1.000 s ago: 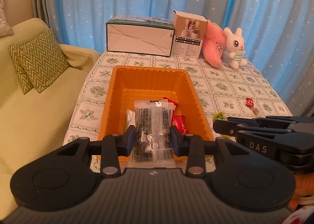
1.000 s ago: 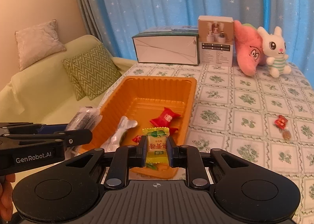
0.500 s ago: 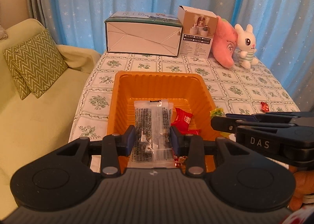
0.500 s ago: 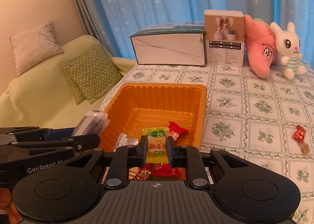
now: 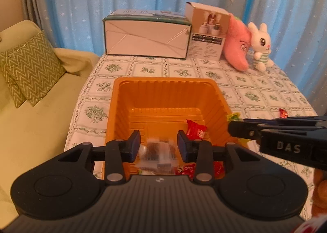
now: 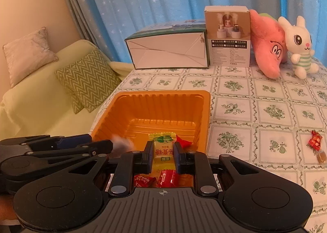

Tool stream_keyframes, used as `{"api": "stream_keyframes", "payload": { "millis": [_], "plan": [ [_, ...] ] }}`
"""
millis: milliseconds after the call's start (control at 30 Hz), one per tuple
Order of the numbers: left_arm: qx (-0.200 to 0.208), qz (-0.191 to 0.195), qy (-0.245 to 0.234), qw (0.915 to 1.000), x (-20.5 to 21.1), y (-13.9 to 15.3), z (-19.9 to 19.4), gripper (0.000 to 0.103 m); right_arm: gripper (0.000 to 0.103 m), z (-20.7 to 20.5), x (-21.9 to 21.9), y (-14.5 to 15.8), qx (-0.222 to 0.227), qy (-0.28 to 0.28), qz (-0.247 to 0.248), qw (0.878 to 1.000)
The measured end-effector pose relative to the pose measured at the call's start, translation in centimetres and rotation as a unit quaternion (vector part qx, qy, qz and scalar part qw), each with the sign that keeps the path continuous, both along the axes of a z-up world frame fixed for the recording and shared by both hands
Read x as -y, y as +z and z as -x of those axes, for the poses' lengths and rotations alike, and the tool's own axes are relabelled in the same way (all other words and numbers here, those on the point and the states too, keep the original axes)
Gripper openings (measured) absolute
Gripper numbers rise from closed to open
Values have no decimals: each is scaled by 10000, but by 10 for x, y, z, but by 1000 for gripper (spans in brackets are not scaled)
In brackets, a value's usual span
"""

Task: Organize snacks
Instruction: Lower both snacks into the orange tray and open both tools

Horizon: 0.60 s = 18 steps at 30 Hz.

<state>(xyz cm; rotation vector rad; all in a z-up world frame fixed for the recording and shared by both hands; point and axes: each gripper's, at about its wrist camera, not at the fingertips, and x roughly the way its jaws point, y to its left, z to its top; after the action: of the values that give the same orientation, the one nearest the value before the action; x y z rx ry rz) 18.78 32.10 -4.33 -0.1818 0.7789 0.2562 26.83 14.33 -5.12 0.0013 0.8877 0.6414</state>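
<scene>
An orange tray sits on the flowered tablecloth with red candies in it. My left gripper hangs over the tray's near end. A clear packet of dark snacks shows blurred and low between its fingers, and the pads stand clear of it. My right gripper is shut on a yellow-green candy above the tray. In the right wrist view the left gripper sits at the left. A red wrapped candy lies on the cloth to the right.
A long white box and a small product box stand at the table's far edge, beside a pink plush and a white rabbit. A green sofa with zigzag cushions runs along the left. Blue curtains hang behind.
Both grippers moved forward and down over the tray. The clear packet, upright in the left jaws before, has slipped down between them and blurs. The right gripper still grips its candy.
</scene>
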Motion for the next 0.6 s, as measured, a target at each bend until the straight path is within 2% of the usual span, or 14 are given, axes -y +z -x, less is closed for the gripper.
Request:
{"api": "stream_keyframes", "payload": {
  "millis": [367,533,600],
  "plan": [
    [95,53,246,9996,-6,8,27,35,21,1,-1,-5,-188,-36,-126,9997],
    [131,4,303,9995,-5,15,37,35,21,-7,-2,-2,-408,-75,-606,9973],
    [134,-49,367,9992,-5,19,42,35,28,-8,-3,1,-422,-50,-710,9966]
  ]
}}
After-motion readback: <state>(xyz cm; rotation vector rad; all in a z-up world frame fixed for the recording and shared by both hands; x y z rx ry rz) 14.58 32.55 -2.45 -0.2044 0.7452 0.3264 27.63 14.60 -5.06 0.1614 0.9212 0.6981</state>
